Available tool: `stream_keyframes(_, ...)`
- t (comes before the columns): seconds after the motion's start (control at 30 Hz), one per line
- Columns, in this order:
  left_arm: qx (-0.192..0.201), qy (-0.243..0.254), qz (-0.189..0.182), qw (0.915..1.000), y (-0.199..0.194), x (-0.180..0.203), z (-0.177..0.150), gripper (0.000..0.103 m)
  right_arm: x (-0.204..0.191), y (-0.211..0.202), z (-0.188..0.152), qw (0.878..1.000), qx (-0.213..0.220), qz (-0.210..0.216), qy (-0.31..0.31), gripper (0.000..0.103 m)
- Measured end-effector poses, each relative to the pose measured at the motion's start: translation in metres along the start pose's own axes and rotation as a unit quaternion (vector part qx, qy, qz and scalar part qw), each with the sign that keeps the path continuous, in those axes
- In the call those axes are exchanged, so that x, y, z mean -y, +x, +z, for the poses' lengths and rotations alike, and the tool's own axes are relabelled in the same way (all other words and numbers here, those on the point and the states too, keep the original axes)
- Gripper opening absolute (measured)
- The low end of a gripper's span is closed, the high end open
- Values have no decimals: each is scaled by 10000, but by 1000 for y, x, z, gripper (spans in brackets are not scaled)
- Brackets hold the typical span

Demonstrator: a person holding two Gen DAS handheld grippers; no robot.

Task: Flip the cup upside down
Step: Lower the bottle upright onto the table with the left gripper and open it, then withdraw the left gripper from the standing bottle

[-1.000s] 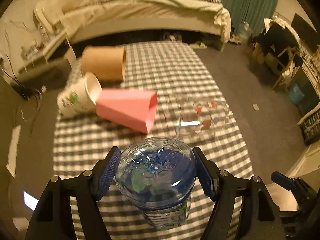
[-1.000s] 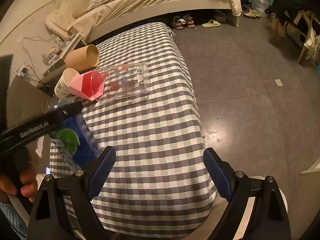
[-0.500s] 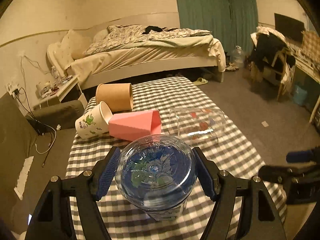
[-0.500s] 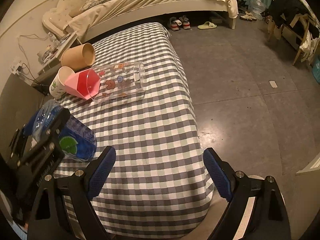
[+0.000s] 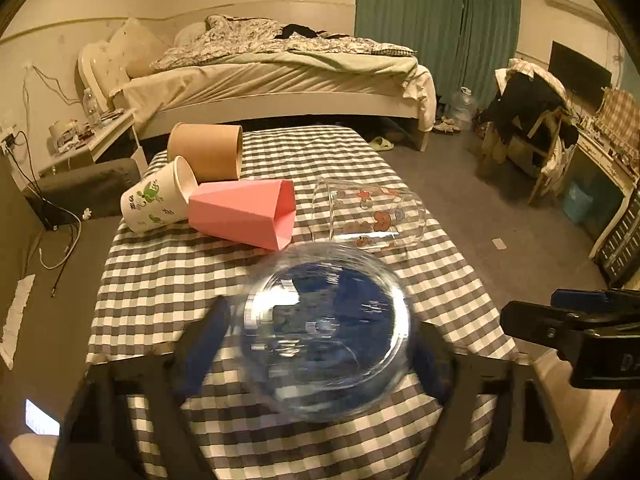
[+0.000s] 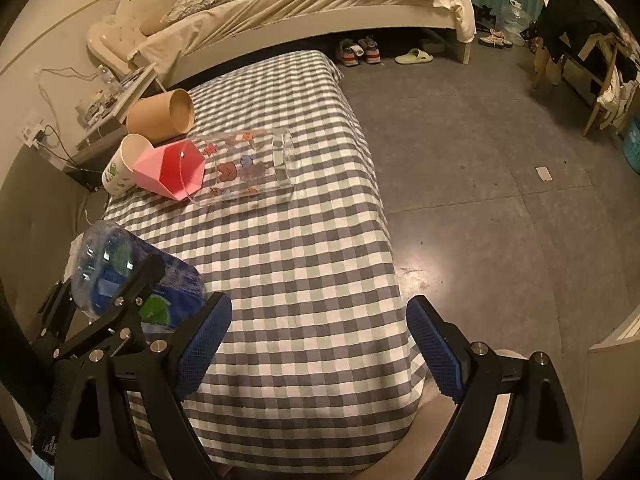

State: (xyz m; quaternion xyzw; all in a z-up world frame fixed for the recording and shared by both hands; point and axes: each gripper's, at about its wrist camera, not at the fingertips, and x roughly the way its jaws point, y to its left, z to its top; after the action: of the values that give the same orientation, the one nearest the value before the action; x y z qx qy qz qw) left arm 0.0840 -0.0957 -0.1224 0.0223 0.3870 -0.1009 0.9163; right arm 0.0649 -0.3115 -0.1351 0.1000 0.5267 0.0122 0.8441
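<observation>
My left gripper [image 5: 320,344] is shut on a clear blue-labelled cup [image 5: 326,330], whose round base faces the camera, blurred; it also shows in the right wrist view [image 6: 132,276], held over the table's near left corner. My right gripper [image 6: 316,344] is open and empty above the table's front edge. Four cups lie on their sides on the checked table [image 6: 304,248]: a clear glass with stickers [image 5: 366,216] [image 6: 244,168], a pink cup [image 5: 244,212] [image 6: 170,170], a white printed paper cup [image 5: 156,200] [image 6: 120,166] and a brown paper cup [image 5: 206,152] [image 6: 162,116].
The checked cloth hangs over the table's right and near edges. A bed [image 5: 276,76] stands behind the table and a bedside stand [image 5: 92,136] at the left. A chair with clothes [image 5: 532,120] stands at the right. Shoes [image 6: 358,52] lie on the floor.
The left gripper has tilted upward with the blue-labelled cup, so more of the room shows and the cup's base now blurs. The right gripper has stayed open and nearly still.
</observation>
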Motion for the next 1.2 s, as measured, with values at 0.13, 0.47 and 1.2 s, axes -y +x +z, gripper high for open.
stream_keyframes(0.13,145,46,-79,9999,-11,5,9,91,-4,-18,0,9995,281,142,-50,89)
stream_keyframes(0.47,544,-124,-4,9984,-69,-8,39,91,-25,-94,-11,9918,1204,285,-324,89)
stream_keyframes(1.2,728,-714,505,9935,-156,-81,-14,95,-81,-136,-48,9722,1996,458,-1136,89)
